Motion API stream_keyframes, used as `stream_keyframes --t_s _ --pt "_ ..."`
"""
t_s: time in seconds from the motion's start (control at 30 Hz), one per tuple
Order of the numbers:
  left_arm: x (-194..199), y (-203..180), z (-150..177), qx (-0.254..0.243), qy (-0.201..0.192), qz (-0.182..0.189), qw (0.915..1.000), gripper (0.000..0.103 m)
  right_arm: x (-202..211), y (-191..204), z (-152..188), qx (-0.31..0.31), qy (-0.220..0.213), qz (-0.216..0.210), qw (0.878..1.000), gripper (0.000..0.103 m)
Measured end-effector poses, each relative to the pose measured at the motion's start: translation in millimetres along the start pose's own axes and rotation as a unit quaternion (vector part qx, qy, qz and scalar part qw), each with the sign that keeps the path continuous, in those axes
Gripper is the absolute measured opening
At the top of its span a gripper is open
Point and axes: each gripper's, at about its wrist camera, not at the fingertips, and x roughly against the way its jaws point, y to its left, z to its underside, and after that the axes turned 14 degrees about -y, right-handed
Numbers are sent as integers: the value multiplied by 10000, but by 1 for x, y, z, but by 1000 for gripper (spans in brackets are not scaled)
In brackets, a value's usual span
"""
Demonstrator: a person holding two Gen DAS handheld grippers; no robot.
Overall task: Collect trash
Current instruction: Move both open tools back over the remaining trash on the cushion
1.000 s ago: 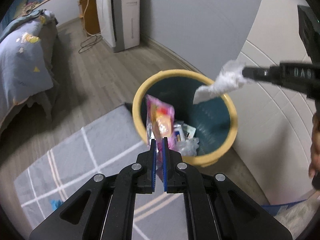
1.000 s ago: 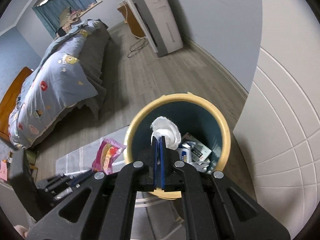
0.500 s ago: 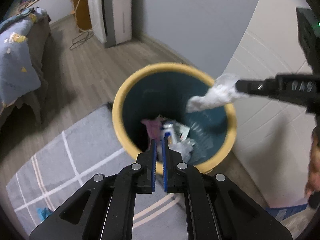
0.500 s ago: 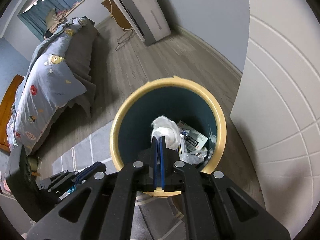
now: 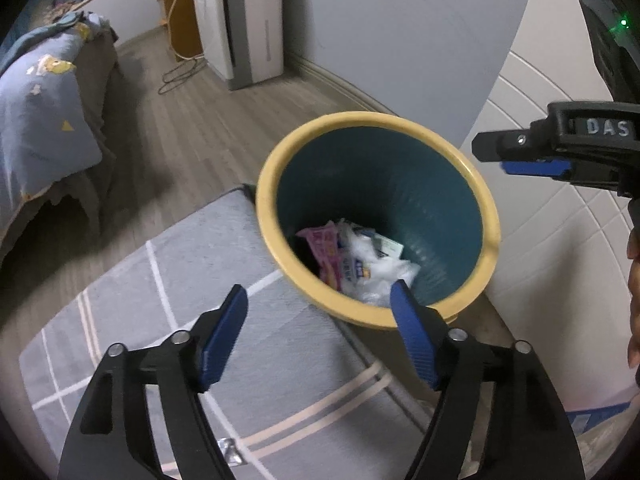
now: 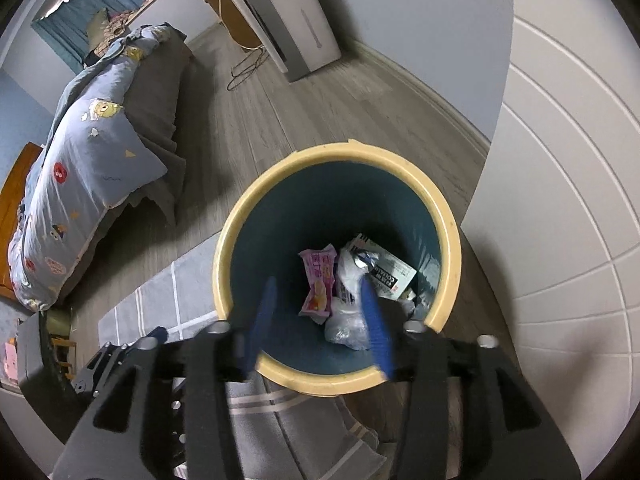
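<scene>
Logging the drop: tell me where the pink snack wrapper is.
In both views, the pink snack wrapper lies at the bottom of the yellow-rimmed bin, left of the crumpled white trash.

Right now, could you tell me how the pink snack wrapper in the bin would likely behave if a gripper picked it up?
The pink snack wrapper looks thin and creased, so probably floppy and light. Its glossy film may slip between pads. It lies loose on other trash in the bin, so it should lift freely.
</scene>
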Motion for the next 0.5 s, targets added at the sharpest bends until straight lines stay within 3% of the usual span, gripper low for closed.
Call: stream_keyframes --t_s 0.03,0.1,0.17,0.5 --pt "2 3 0 7 -27 -74 10000 83 3 3 0 65 -76 46 9999 87" --pt "5 9 1 36 -72 -200 9998 91 6 8 -3 135 -104 96 9998 91" --pt "10 16 3 73 -99 -370 9992 92 10 14 -3 172 -125 108 9997 98" --pt "64 62 28 405 -99 -811 9958 95 42 74 7 930 -280 100 9952 97"
